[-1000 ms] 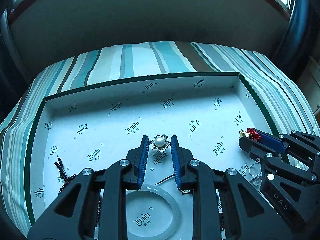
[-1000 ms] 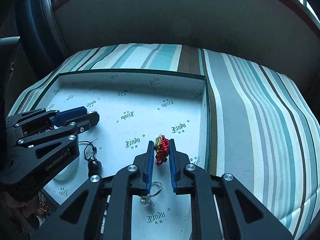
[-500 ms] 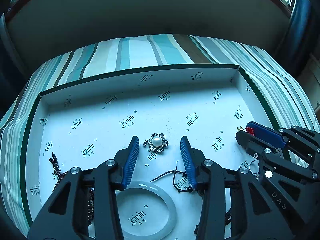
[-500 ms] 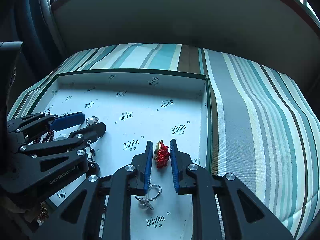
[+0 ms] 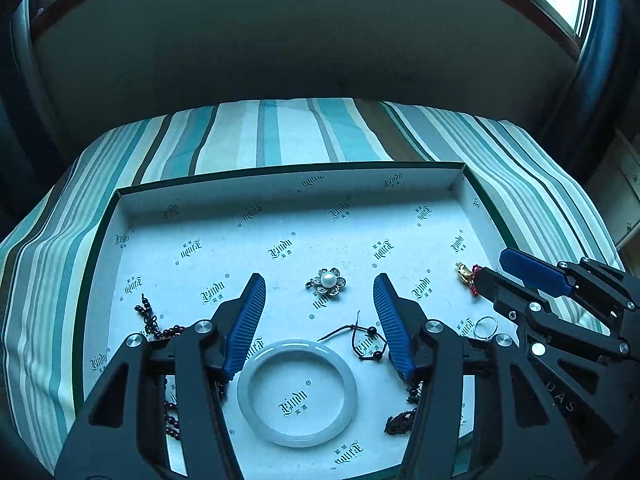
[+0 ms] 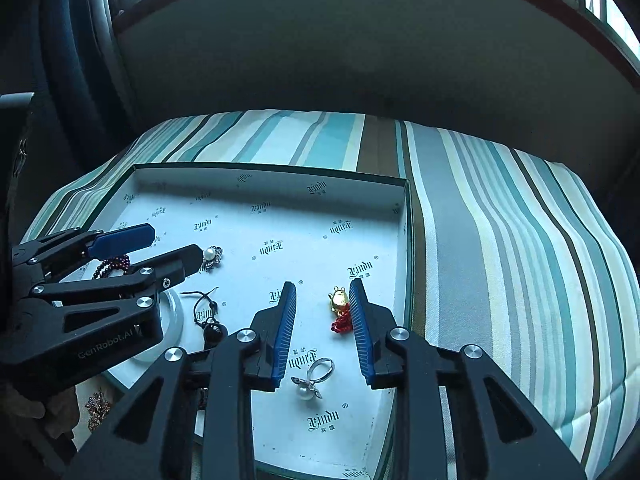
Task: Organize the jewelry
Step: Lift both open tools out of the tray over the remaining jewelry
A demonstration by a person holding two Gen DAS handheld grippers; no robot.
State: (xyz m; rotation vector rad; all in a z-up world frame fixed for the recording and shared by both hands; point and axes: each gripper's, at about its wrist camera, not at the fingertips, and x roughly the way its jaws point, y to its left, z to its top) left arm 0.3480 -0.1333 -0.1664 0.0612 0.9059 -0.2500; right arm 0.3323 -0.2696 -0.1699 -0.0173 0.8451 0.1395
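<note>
A pearl flower brooch (image 5: pixel 328 282) lies flat on the white printed tray (image 5: pixel 280 188). My left gripper (image 5: pixel 318 280) hovers just above it, its jaws opening wide and its pads clear of the brooch on both sides. A gold charm on a red knotted cord (image 6: pixel 340 306) also lies on the tray floor. My right gripper (image 6: pixel 323 286) straddles it with its jaws opening; the charm lies close beside the right pad, not pinched. Each gripper shows in the other's view, the right gripper (image 5: pixel 494 266) at the tray's right and the left gripper (image 6: pixel 174 243) over the brooch (image 6: pixel 212 256).
A white bangle (image 5: pixel 296 394), a dark red bead string (image 5: pixel 150 320), a black cord pendant (image 5: pixel 368 340) and a pearl ring (image 6: pixel 314 380) lie near the tray's front. The tray sits on a striped cloth (image 6: pixel 500 240), with a dark wall behind.
Both grippers have opened and drawn back upward. The left let go of the brooch and the right let go of the gold charm; both pieces now lie on the tray.
</note>
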